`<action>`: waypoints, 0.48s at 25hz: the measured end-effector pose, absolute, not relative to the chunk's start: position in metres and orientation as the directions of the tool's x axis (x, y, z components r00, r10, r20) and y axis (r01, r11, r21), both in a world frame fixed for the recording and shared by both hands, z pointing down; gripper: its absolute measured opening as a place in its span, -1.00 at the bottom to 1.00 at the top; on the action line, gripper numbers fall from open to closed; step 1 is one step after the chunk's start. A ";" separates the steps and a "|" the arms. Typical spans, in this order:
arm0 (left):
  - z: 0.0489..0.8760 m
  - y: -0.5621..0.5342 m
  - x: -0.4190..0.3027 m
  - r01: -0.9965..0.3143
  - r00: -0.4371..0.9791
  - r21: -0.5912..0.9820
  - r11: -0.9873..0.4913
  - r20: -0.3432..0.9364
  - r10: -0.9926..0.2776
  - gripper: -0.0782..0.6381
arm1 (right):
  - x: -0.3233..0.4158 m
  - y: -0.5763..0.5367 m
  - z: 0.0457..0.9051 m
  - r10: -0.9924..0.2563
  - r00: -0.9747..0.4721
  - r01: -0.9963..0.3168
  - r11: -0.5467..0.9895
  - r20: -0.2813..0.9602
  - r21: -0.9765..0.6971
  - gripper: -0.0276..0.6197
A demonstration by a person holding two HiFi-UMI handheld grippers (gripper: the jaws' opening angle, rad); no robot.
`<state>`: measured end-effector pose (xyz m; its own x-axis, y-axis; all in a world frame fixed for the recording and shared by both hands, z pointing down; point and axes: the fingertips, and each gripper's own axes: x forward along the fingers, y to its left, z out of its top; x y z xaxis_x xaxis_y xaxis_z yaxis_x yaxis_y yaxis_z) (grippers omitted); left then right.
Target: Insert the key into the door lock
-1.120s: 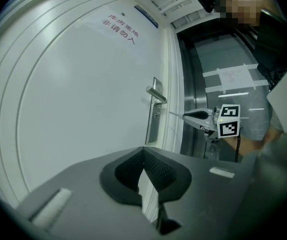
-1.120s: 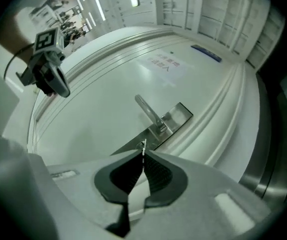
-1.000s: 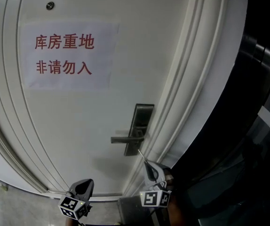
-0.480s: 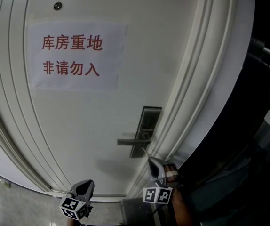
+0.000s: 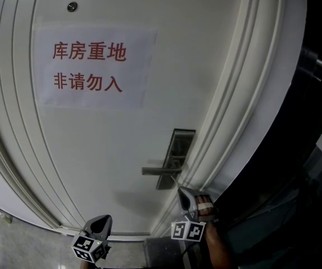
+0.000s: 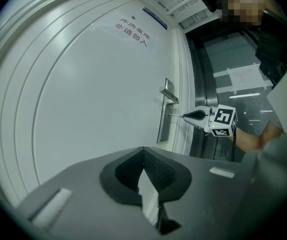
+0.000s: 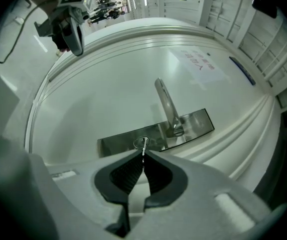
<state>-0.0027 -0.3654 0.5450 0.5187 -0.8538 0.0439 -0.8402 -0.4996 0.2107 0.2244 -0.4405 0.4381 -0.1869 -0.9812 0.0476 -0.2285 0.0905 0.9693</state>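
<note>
Right tongs (image 7: pixel 143 155) clenched on key (image 7: pixel 143 146), aimed at white door (image 5: pixel 122 150). Key tip meets round keyhole (image 7: pixel 137 143) in steel lock plate (image 7: pixel 198 124), just beside lever handle (image 7: pixel 166 104); depth of entry not discernible. Left tongs (image 6: pixel 143 149): tips together, nothing between, held lower left, well apart from lock. Paper sign (image 5: pixel 93 67) with red characters on door above handle.

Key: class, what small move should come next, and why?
Probably push the key straight in: the right gripper, shut on it, holds its tip at the keyhole in the lock plate, and much of the blade shows outside.
</note>
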 end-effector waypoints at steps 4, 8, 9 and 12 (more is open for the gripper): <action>0.547 -0.366 -0.003 -0.839 0.520 0.215 -0.500 0.045 -0.853 -0.77 | 0.224 -0.445 0.438 -0.983 -0.179 -0.231 0.088 0.047 0.969 -0.89; 0.548 -0.368 -0.007 -0.840 0.516 0.221 -0.495 0.045 -0.855 -0.77 | 0.225 -0.450 0.441 -0.985 -0.163 -0.232 0.093 0.056 0.968 -0.89; 0.548 -0.368 -0.008 -0.841 0.514 0.221 -0.494 0.044 -0.856 -0.77 | 0.225 -0.451 0.441 -0.986 -0.158 -0.232 0.092 0.056 0.968 -0.89; 0.547 -0.370 -0.011 -0.842 0.512 0.220 -0.492 0.043 -0.858 -0.77 | 0.224 -0.455 0.442 -0.988 -0.145 -0.233 0.093 0.060 0.968 -0.89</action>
<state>-0.0111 -0.3699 0.5468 0.5122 -0.8578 0.0427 -0.8423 -0.4920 0.2200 0.2245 -0.4549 0.4422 -0.1446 -0.9876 0.0605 -0.2334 0.0934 0.9679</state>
